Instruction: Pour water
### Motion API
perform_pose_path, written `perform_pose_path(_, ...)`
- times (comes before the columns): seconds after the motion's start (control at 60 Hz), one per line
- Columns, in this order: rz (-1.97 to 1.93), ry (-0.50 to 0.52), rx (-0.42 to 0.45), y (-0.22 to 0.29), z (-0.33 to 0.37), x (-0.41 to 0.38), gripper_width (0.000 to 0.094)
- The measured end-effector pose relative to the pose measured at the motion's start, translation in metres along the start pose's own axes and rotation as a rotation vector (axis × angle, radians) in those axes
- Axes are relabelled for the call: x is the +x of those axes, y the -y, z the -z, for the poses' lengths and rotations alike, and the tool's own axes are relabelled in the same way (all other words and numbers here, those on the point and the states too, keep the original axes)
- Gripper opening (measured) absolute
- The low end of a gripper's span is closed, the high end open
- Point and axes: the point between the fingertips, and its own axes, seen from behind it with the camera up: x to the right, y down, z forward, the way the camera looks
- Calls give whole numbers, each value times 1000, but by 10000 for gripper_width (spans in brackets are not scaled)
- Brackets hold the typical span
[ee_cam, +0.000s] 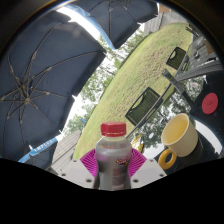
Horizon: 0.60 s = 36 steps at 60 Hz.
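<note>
A clear plastic bottle [113, 158] with a red cap and a pale label stands upright between my gripper's fingers. My gripper [113, 166] is shut on the bottle, with the pink pads [90, 162] pressing on both its sides. The view is tilted, so the bottle is held up off its support. A yellow mug [176, 137] with a handle stands just right of the bottle, on a pale table [190, 165], with its mouth open toward me.
A large dark umbrella [40, 80] spreads overhead to the left. Dark chairs [148, 103] stand on a grass strip beyond the mug. A red round thing [209, 102] sits to the far right. Trees and bright sky lie behind.
</note>
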Motion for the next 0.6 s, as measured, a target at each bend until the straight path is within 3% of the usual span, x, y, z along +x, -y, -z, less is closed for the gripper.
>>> perform_pose_path(0.167,-512,-19,85,40,-10,39,355)
perform_pose_path(0.283,-774,22,72,37,-13,49,362)
perform_pose_path(0.417,-920,-11,75,33,-23,72,372)
perform_pose_path(0.6,-963,12,-10,18,-31,57,372)
